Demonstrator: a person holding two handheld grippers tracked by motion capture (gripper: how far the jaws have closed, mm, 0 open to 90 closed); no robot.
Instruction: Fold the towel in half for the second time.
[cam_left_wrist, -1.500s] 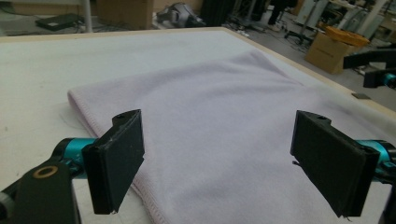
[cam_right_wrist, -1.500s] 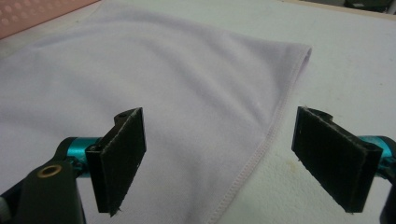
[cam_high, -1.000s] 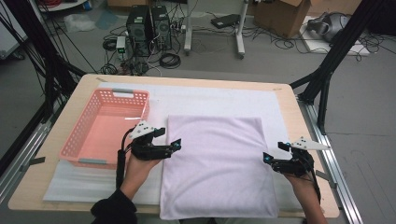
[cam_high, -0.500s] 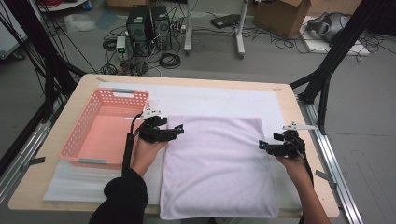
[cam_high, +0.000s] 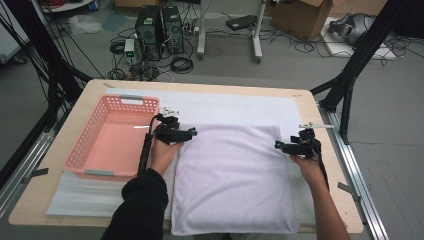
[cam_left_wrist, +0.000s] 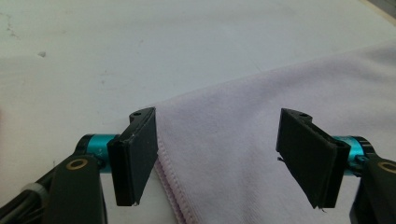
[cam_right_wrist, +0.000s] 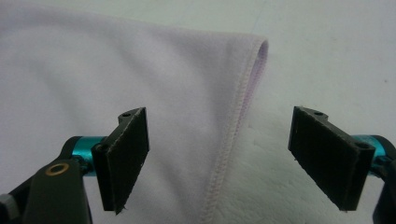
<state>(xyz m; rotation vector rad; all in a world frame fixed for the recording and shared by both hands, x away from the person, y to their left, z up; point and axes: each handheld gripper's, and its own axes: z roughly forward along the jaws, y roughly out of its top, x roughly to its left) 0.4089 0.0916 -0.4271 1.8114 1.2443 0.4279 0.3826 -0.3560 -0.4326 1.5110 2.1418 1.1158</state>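
Towel (cam_high: 235, 180) flat on table (cam_high: 65, 150). Left gripper (cam_high: 186, 134) at its far left corner, jaws apart but just been closing; right gripper (cam_high: 280, 146) agape over right hem.

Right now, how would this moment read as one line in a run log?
left gripper: open, jaws just closing, over towel far-left corner | right gripper: open, astride towel's far-right hem | basket: beside towel

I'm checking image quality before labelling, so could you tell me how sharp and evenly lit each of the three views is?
High view: soft and slightly blurred, evenly lit, faint shadows under the hands on the towel. Left gripper view: towel hem and left gripper sharp, bright mat near washed out. Right gripper view: stitching crisp between the open jaws of the right gripper, far towel softer.
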